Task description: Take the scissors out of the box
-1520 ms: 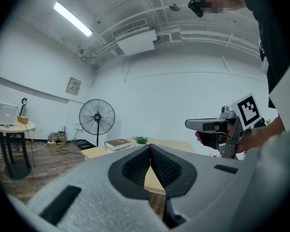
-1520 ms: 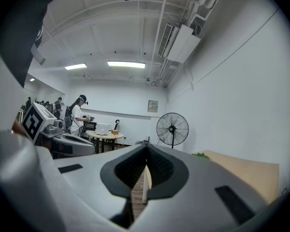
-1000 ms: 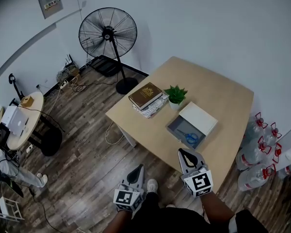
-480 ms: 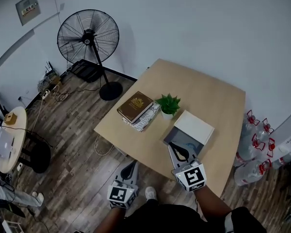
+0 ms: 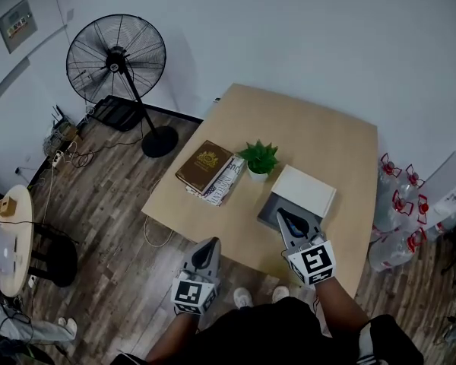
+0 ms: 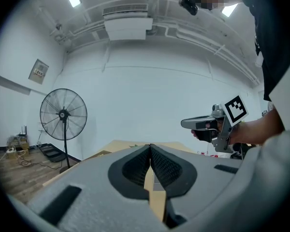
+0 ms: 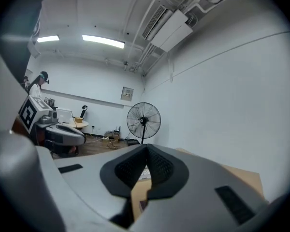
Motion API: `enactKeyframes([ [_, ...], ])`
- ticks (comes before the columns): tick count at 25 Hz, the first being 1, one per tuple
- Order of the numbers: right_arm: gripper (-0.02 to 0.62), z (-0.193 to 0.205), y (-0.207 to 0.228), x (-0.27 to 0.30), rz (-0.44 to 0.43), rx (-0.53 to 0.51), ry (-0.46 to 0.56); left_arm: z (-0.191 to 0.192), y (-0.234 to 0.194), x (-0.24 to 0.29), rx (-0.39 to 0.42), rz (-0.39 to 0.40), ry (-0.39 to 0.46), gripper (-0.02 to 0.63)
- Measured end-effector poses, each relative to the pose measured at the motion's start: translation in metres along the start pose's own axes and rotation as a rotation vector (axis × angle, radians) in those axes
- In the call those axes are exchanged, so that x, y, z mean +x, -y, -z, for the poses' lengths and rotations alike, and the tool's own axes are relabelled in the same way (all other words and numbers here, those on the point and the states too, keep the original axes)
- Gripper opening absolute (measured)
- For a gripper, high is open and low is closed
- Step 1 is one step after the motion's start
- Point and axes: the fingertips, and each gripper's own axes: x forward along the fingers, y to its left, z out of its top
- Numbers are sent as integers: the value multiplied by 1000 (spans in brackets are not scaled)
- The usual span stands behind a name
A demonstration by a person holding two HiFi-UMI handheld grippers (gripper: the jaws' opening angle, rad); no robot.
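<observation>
**Item 1: box** point(image 5: 269, 212). Grey open tray on the wooden table point(image 5: 327, 135), near the table's edge closest to the person. A white lid point(image 5: 305, 190) lies across the tray's far side. In the head view the tray and lid run with their long sides on a diagonal, from upper left to lower right.

**Item 2: scissors.** The right gripper covers most of the tray's inside in the head view. The scissors cannot be made out, so their long axis and the way they point cannot be told.

**Item 3: right gripper** point(image 5: 287, 217). Held over the tray's open part, tip toward the lid. Jaws pressed together with nothing between them point(image 7: 146, 154).

**Item 4: left gripper** point(image 5: 208, 247). Held off the table's near edge, over the wood floor, well apart from the box. Jaws pressed together, empty point(image 6: 150, 151).

**Item 5: other contents of table.** Brown book point(image 5: 205, 166) on a stack of printed matter. Small green potted plant point(image 5: 258, 158) between the book and the lid.

**Item 6: surroundings.** Standing fan point(image 5: 115, 58) by the wall. Water bottles point(image 5: 395, 226) on the floor, right of the table.
</observation>
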Motion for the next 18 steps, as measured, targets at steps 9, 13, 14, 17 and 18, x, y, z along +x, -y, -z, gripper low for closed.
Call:
enactKeyframes([
  [9,9,66,52,5,-36,-34,-219,4,19,38,-22,26,-15,5],
  [13,65,107,67,10,-91,-30,-332,9,28,52,-33,21,-42,5],
  [14,75,116,70,13,-110,-19,-356,10,29,55,-37,17,-45,5],
  [17,98,145,73,21,-172,-31,-443,12,29,64,-37,1,-39,4],
  [18,106,155,74,23,-190,-49,-473,14,29,66,-36,-4,-44,5],
])
